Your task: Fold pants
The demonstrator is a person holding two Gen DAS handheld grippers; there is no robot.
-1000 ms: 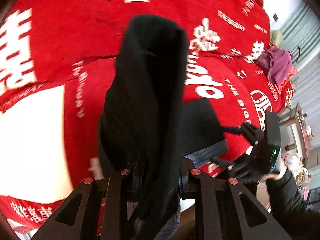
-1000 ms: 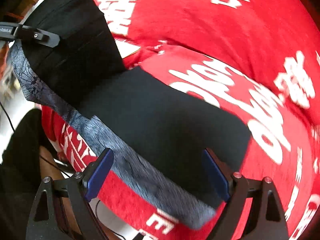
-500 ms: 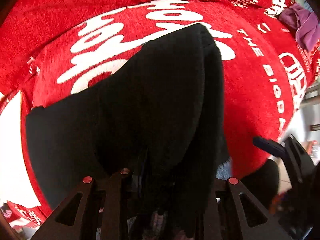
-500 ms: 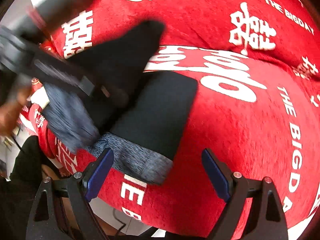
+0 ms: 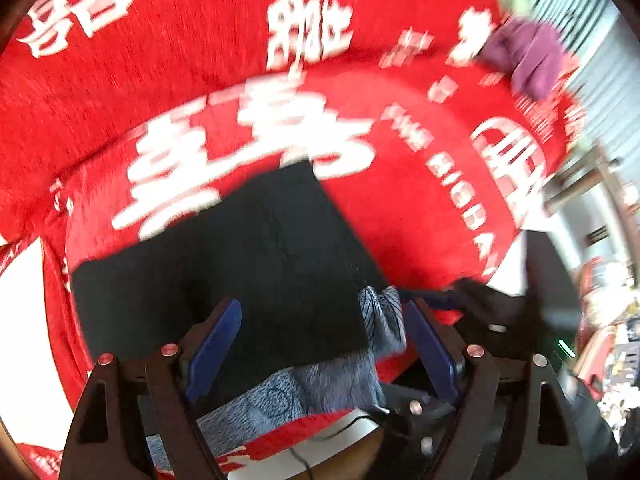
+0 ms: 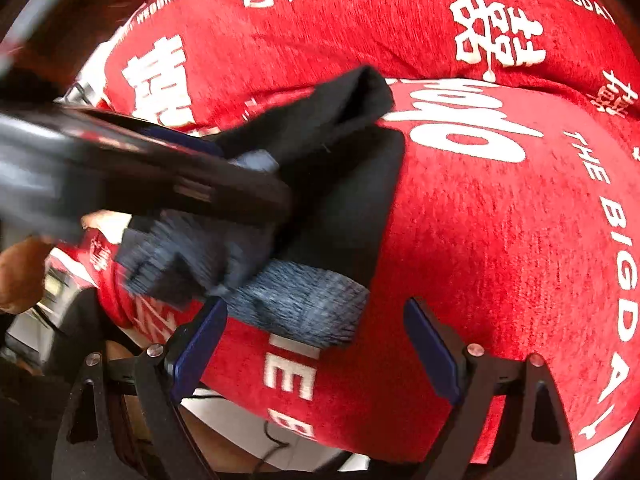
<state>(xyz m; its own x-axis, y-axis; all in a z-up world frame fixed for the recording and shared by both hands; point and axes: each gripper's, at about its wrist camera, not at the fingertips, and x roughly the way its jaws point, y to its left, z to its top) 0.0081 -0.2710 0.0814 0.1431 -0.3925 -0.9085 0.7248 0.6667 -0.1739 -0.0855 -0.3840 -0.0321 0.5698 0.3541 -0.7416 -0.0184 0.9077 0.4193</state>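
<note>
Pants: black pants lie folded on the red cloth, filling the lower middle of the left wrist frame; in the right wrist frame they sit left of centre, with one black flap raised toward the upper middle.
Waistband: a grey-blue patterned band runs along the near edge of the pants, at the lower middle of both frames (it hangs slightly over the cloth's front edge).
Left tongs: the left tongs point down over the near part of the pants; the blue pads stand apart and the jaws are opening. The fabric lies between and under them, and neither pad presses on it.
Right tongs: the right tongs are spread wide at the bottom of their frame, with only red cloth and a corner of the waistband between the pads; they grip nothing.
Cloth: a red cloth with white characters and lettering covers the surface (much of it is motion-blurred in the left wrist frame).
Far corner: a purple garment lies at the upper right of the left wrist frame, well apart from the pants.
Person: a hand shows at the left edge of the right wrist frame, below the blurred body of the other tool.
</note>
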